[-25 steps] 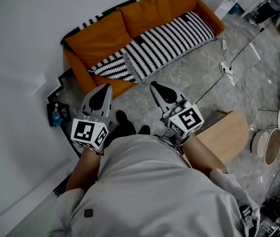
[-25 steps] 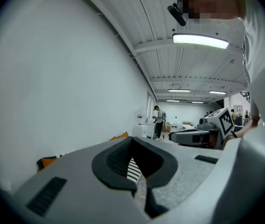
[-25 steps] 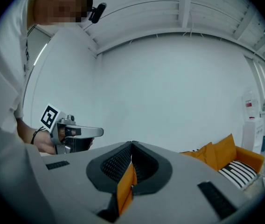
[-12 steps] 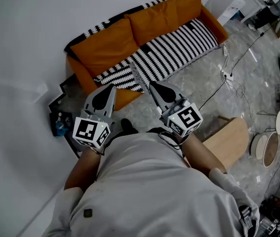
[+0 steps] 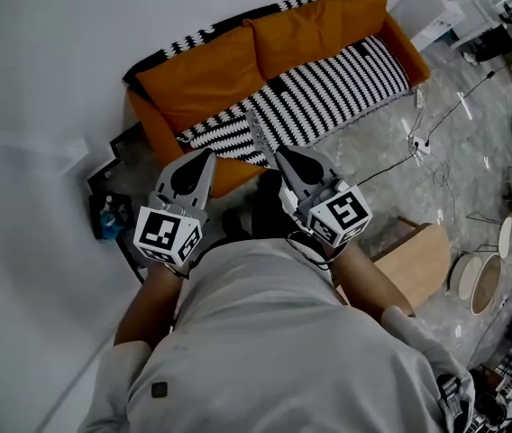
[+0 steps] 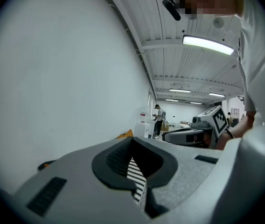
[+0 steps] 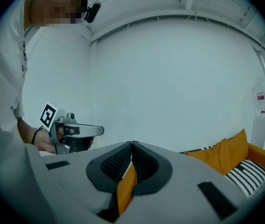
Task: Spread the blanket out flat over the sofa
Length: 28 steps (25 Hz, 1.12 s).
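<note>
Hovering closed, left tool (image 5: 207, 155) and right tool (image 5: 280, 155) face blanket (image 5: 328, 97) on sofa (image 5: 202, 79)

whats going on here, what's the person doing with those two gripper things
A person stands facing an orange sofa, with a gripper in each hand. The left gripper and the right gripper both have their jaws together with nothing held, and both point toward the sofa. A black and white striped blanket lies along the seat with a raised fold near its middle, so it is not yet spread flat.
</note>
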{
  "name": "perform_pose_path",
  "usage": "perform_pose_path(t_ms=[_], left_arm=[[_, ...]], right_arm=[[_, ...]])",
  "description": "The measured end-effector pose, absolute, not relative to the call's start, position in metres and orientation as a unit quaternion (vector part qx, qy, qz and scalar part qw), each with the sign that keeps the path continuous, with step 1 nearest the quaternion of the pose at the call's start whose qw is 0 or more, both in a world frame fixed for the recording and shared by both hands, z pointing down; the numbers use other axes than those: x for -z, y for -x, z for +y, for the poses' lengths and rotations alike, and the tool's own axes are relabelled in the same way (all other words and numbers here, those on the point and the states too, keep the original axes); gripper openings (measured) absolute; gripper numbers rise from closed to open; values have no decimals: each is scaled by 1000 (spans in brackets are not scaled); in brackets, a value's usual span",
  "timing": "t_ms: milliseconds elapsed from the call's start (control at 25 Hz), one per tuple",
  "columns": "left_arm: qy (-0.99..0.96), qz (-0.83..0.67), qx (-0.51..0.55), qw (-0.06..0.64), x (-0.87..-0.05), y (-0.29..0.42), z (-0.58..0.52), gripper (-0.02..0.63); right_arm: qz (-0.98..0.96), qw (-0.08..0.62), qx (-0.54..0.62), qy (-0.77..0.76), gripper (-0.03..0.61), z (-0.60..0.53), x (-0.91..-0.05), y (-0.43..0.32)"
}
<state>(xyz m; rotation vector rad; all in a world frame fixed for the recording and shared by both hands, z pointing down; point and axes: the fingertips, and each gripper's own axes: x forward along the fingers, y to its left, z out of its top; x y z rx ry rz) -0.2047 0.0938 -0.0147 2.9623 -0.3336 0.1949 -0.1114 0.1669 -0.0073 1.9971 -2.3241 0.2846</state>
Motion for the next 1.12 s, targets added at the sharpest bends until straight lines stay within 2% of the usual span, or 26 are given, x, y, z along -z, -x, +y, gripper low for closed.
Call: perform_pose_path(t_ms=[480, 720, 840, 1120], left_arm=[[-977, -150, -109, 104, -23, 164, 45, 9], [-968, -173, -139, 115, -56, 118, 7, 9], [-964, -181, -157, 116, -82, 102, -6, 9], [-948, -197, -200, 150, -159, 80, -43, 9]], right_arm=[[-774, 46, -139, -616, 28, 103, -37, 53], [-782, 63, -175, -595, 32, 61, -79, 1], [-785, 80, -204, -580, 83, 43, -120, -19], [-789, 145, -250, -542, 124, 3, -227, -54]])
